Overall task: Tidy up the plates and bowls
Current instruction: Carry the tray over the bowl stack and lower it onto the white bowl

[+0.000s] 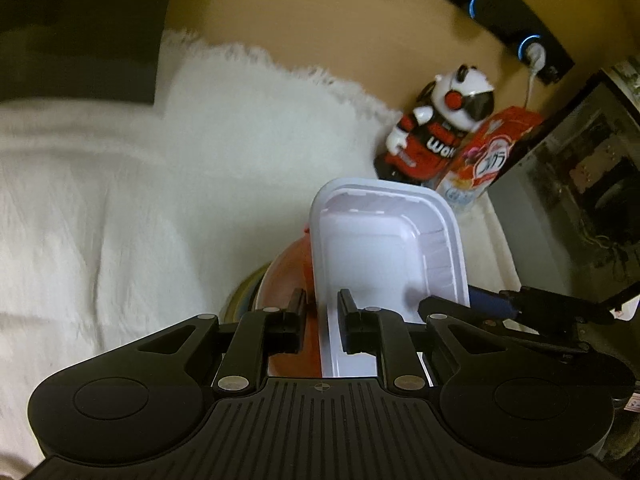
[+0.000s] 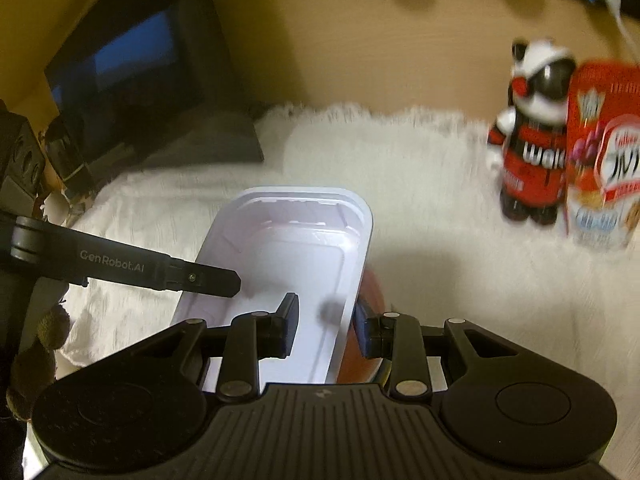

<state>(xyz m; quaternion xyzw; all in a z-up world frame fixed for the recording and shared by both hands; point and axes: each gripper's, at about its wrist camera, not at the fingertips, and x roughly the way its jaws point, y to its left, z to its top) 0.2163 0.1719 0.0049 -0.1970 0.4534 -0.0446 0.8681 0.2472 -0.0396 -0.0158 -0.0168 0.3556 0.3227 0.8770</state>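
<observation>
Plates and bowls first: what's in play is a white rectangular tray [image 1: 384, 240], a shallow plastic one with a wide rim, sitting tilted on top of a red bowl [image 1: 288, 272] that itself rests on a stack of plates [image 1: 244, 292], of which only a greenish-yellow edge peeks out. All of it sits on a fluffy white cloth [image 1: 100, 200] spread over the counter [image 1: 320, 32], roughly mid-cloth and toward the near edge.

Going left to right in the left wrist view: mostly bare cloth on the left, then the stack, then the left gripper [image 1: 320, 314] with its fingers [image 1: 296, 312] pinching the tray's left long rim, one finger outside over the red bowl, the other inside the tray. Just right of that, the right gripper [image 1: 476, 304] reaches in from the right edge and its tip touches the tray's right rim.

The right wrist view shows this from the other side: the left gripper's arm [image 2: 128, 268] comes in from the left over the tray [image 2: 288, 264], and the right gripper [image 2: 326, 322] has its fingers [image 2: 288, 320] nearly closed across the tray's right rim, one inside, one outside beside the red bowl [image 2: 368, 320].

Toward the far right corner of the cloth stands a panda figure [image 1: 436, 120] in a red and black outfit, with a red snack box [image 1: 488, 148] touching it. Pretty blurry overall.
</observation>
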